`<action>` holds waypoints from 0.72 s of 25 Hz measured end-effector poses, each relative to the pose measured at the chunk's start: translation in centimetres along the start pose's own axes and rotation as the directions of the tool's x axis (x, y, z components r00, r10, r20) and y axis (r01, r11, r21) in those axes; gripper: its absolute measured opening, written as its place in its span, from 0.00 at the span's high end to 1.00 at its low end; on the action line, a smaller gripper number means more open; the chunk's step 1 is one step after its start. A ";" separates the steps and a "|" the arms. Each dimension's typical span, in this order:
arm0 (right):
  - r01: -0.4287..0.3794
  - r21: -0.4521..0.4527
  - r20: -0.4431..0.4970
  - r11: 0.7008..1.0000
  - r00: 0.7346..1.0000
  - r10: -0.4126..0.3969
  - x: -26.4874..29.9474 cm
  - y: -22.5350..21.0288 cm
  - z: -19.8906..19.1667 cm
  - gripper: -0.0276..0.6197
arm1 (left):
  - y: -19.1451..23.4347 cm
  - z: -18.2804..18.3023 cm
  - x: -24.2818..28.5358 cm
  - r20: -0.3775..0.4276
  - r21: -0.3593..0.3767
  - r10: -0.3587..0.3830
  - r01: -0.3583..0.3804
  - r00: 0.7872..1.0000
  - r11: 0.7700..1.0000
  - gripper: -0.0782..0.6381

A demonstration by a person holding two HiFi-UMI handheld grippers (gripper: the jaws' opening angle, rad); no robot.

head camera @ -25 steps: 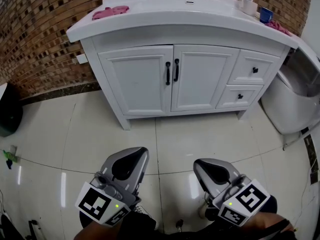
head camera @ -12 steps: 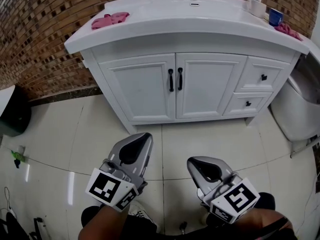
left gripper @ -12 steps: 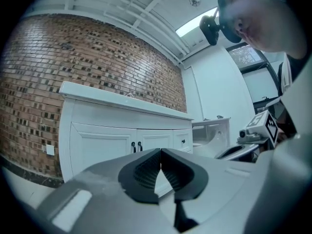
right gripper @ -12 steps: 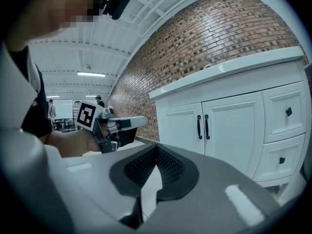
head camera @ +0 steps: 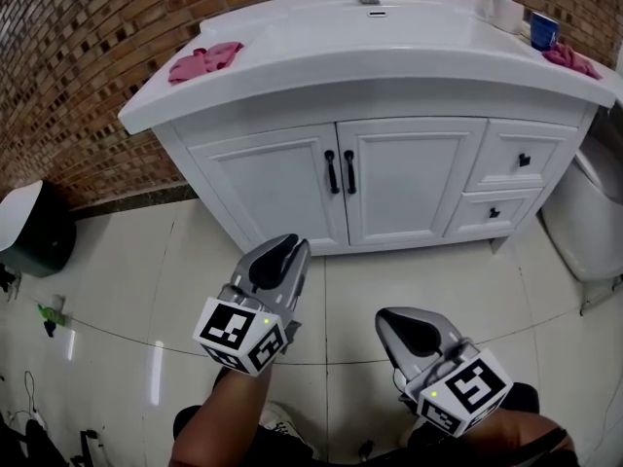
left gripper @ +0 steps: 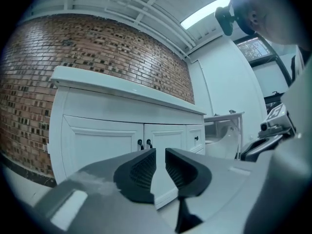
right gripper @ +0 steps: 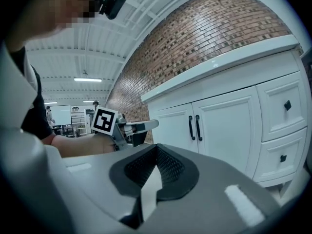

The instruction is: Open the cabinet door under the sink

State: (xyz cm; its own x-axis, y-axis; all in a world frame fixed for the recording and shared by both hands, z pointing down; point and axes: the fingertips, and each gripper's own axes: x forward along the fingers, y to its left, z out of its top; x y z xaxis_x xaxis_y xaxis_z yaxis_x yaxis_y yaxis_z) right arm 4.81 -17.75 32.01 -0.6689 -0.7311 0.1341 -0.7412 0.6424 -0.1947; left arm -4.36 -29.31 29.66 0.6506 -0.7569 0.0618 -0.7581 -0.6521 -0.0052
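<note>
**Head view.** One cabinet (head camera: 409, 178), white, with two doors, standing under the sink worktop (head camera: 409, 42) against a brick wall (head camera: 78, 66). Both doors are closed. The door handles (head camera: 341, 171) are a black upright pair, side by side at the centre seam. Drawers (head camera: 521, 159) sit to the right and are not wanted. The left gripper (head camera: 289, 248) is over the floor (head camera: 146, 261), near the cabinet's foot but apart from it, aimed toward the seam. The right gripper (head camera: 394, 321) is farther back.

**Left gripper view.** The fingers (left gripper: 139, 172) are apart by a narrow gap and have just been opening. Nothing is between them; only the door face shows through the gap. The handles appear just above the fingertips, not yet reached.
- Judgement: this is the approach, and no grasp has been made.
- Open wide enough to take one handle only.
- Travel level to the handle's mid-length, straddle the bar and close firmly.
- Pull along the hinge's arc rather than straight back.
- Which door is meant cannot be told.

**Right gripper view.** The fingers (right gripper: 170, 172) are together at the tips and hold nothing. The cabinet lies ahead and to the right.
- Judgement: this gripper is best kept out of the door's swing.
</note>
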 end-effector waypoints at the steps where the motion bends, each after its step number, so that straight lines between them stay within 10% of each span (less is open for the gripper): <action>1: 0.003 0.001 0.005 1.000 1.000 -0.003 -0.1 -0.2 0.2 0.95 | 0.3 -0.1 0.8 -0.002 0.007 0.003 -0.003 1.000 1.000 0.79; 18: 0.076 0.024 0.041 0.997 0.996 -0.077 -1.0 -3.5 1.4 0.95 | 3.8 -2.0 10.5 -0.032 0.061 0.056 -0.054 0.998 0.997 0.72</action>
State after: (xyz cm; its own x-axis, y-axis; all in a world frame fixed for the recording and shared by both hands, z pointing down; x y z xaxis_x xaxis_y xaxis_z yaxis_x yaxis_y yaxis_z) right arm 8.19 -19.57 31.25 -0.6073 -0.7871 0.1085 -0.7882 0.5796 -0.2069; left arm -0.51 -39.67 32.31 0.6053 -0.7906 0.0929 -0.7881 -0.6116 -0.0697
